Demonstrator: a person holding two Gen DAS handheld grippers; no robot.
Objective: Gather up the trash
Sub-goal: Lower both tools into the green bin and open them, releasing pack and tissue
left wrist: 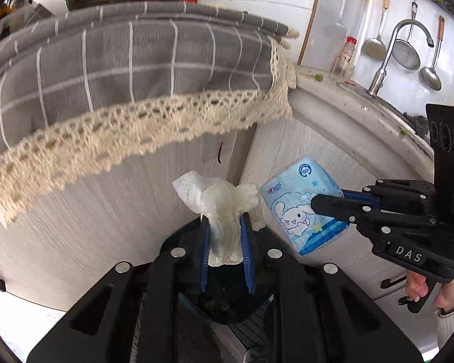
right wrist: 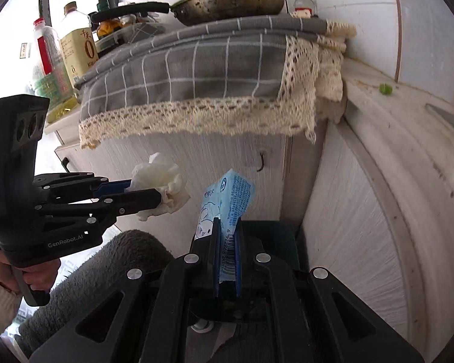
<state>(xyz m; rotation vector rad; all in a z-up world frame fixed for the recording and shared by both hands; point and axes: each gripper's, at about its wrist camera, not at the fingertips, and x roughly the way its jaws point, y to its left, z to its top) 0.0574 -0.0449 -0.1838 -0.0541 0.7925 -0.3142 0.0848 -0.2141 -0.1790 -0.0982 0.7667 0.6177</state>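
My left gripper (left wrist: pixel 226 222) is shut on a crumpled white paper towel (left wrist: pixel 224 202), which sticks up between its blue pads. The same towel (right wrist: pixel 163 181) shows at the left of the right wrist view, pinched in the left gripper (right wrist: pixel 157 195). My right gripper (right wrist: pixel 227 227) is shut on a light blue tissue packet (right wrist: pixel 227 196) printed with a cartoon rabbit. In the left wrist view that packet (left wrist: pixel 299 202) hangs at centre right from the right gripper (left wrist: pixel 327 202). Both grippers hover in front of white cabinet doors, above a dark bin opening (left wrist: pixel 227 299).
A grey checked cloth with a lace hem (left wrist: pixel 130 69) drapes over the counter above, with a frying pan (right wrist: pixel 230 3) on it. Oil bottles (right wrist: pixel 75 48) stand at the left. A tap (left wrist: pixel 390 51) and hanging ladles are at the right. A grey fluffy mat (right wrist: pixel 106 272) lies below.
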